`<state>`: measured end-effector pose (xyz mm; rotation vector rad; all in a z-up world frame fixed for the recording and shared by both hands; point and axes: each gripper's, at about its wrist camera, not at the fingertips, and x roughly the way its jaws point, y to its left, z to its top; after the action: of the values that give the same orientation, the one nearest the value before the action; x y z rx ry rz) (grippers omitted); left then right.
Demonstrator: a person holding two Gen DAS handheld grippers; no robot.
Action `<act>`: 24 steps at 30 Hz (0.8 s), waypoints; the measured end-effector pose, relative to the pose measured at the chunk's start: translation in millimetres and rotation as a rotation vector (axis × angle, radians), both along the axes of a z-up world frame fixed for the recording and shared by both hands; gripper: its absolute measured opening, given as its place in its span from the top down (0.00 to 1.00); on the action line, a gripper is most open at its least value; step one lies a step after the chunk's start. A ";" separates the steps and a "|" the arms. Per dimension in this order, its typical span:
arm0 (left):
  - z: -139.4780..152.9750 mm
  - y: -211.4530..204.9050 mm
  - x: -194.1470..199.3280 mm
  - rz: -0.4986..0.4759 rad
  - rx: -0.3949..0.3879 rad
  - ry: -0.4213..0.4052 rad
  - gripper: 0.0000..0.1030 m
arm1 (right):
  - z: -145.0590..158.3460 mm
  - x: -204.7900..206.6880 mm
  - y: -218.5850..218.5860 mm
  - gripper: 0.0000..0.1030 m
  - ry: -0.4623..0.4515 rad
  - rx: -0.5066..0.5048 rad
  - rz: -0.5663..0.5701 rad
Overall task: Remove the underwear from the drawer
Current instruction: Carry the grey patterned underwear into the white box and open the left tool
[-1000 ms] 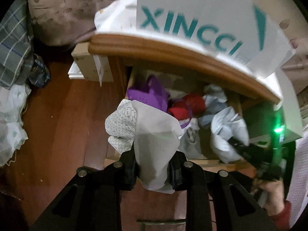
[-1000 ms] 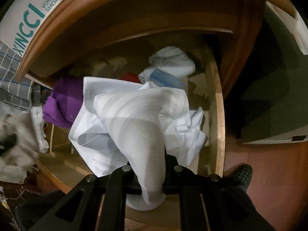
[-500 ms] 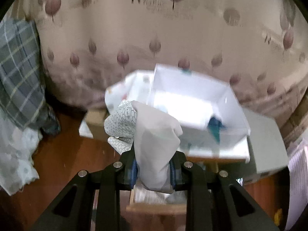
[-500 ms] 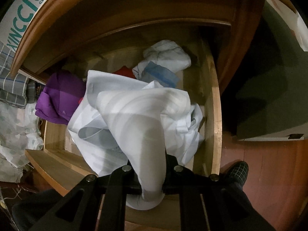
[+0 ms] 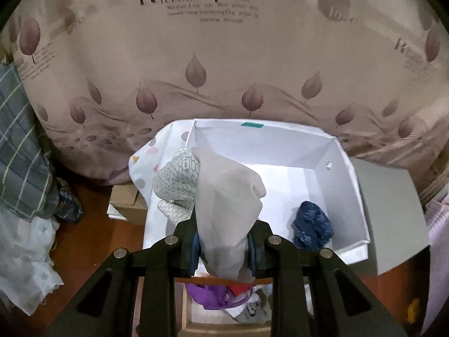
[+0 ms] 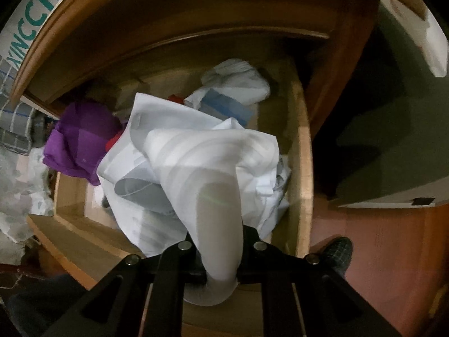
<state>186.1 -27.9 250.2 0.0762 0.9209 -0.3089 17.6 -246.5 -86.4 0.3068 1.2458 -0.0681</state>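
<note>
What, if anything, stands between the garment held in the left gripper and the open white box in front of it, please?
Nothing visible does. The left gripper is shut on the pale garment, which hangs over the near edge of the white box. The box is open-topped, and only a dark blue garment lies inside, to the right.

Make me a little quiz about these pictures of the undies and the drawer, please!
1. True or false: the left gripper is empty.
2. What lies in the white box: A) a dark blue garment, B) a shoe, C) nothing?
3. Fill in: the right gripper is shut on a pale striped garment above the open ____.

Key
1. False: it is shut on a grey patterned garment.
2. A, the dark blue garment.
3. drawer.
</note>
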 end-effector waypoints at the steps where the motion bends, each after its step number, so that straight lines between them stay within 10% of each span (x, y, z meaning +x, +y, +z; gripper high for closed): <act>1: -4.0 -3.4 5.8 0.001 0.004 0.007 0.77 | -0.3 -0.4 -2.1 0.89 0.002 -0.001 -0.006; 24: -71.7 -34.8 65.6 0.054 0.117 0.117 0.63 | -2.0 0.7 -15.3 0.89 0.016 0.025 -0.038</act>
<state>251.8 -62.7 178.5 0.1420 1.0552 -0.2111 18.2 -261.9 -88.4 0.3519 1.2578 -0.0879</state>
